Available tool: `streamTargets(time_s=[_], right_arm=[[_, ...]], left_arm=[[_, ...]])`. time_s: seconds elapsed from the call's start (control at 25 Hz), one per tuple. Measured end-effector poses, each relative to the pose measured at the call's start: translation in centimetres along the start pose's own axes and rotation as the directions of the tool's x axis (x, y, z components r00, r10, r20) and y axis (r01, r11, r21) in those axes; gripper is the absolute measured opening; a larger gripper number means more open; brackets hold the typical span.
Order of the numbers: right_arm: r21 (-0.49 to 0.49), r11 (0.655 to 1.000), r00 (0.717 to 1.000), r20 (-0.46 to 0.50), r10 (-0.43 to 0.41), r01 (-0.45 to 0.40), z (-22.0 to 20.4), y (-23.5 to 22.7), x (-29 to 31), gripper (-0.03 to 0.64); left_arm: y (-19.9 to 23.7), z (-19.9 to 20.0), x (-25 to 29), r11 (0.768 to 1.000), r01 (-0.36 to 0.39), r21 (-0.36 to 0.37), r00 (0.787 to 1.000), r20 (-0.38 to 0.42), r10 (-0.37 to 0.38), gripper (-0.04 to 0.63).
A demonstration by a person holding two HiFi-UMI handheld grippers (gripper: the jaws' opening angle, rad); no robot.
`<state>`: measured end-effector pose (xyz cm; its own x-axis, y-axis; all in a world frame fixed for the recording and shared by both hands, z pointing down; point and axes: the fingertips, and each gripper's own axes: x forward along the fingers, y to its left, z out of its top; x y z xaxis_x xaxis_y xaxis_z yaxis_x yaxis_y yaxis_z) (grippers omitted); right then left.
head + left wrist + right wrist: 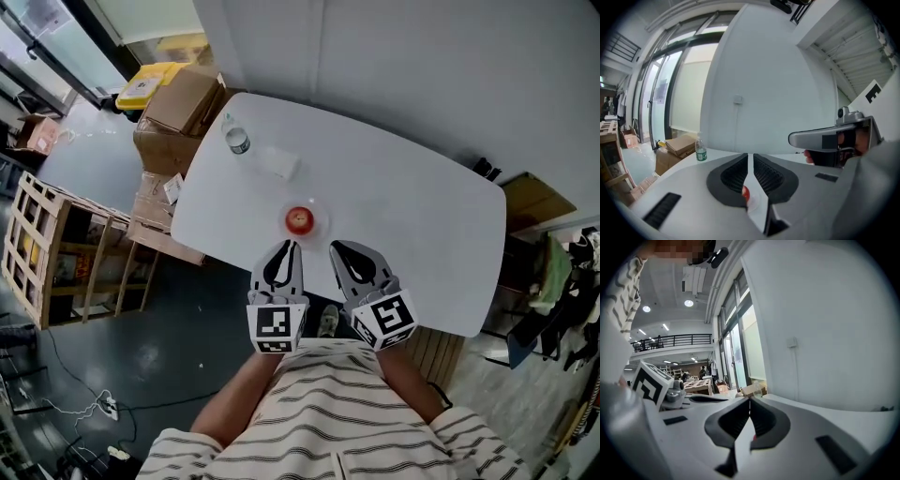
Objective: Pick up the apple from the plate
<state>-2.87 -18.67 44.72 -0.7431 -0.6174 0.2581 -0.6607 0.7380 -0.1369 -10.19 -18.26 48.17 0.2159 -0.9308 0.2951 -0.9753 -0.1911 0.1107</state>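
1. The left gripper (pixel 750 158) has its two jaws pressed together, tip against tip, and nothing is between them.
2. The right gripper (pixel 750 400) also has its jaws closed on each other, and it holds nothing.
3. In the head view both grippers are side by side at the near edge of the white table (pixel 412 187), and their tips point toward the apple (pixel 299 219).
4. The apple is red and lies on a small pale plate (pixel 314 224), just beyond the tips and apart from them; the left tip is the nearer one.
5. In the left gripper view a part of the apple shows low behind the closed jaws.
6. The person wears a striped shirt (pixel 328 412).
7. On the far side of the table stands a water bottle (pixel 236 140), well apart from the plate, and cardboard boxes (pixel 178 103) are on the floor beside that end
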Motion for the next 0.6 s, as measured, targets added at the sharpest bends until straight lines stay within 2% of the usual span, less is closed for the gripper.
streamTargets(time_s=[0.08,0.32,0.44,0.6], right_arm=[[0.003,1.000,1.000,-0.005,-0.002,0.002,-0.3,-0.2,0.1,0.012],[0.013,1.000,0.999,-0.038,-0.013,0.014,-1.3,-0.3,0.5,0.014],[0.010,1.000,0.999,-0.045,-0.026,0.026,-1.3,-0.8,0.4,0.013],[0.006,0.999,0.998,-0.061,-0.032,0.033,-1.6,-1.0,0.3,0.012]], left_arm=[[-0.1,-1.2,0.8,1.000,0.030,-0.007,0.999,-0.029,-0.030,0.078],[0.6,-4.2,2.4,0.999,0.044,0.005,0.995,-0.094,-0.044,0.117],[0.7,-5.6,3.4,0.998,0.055,0.011,0.991,-0.125,-0.054,0.179],[0.8,-7.4,4.3,0.998,0.060,0.027,0.985,-0.164,-0.055,0.217]])
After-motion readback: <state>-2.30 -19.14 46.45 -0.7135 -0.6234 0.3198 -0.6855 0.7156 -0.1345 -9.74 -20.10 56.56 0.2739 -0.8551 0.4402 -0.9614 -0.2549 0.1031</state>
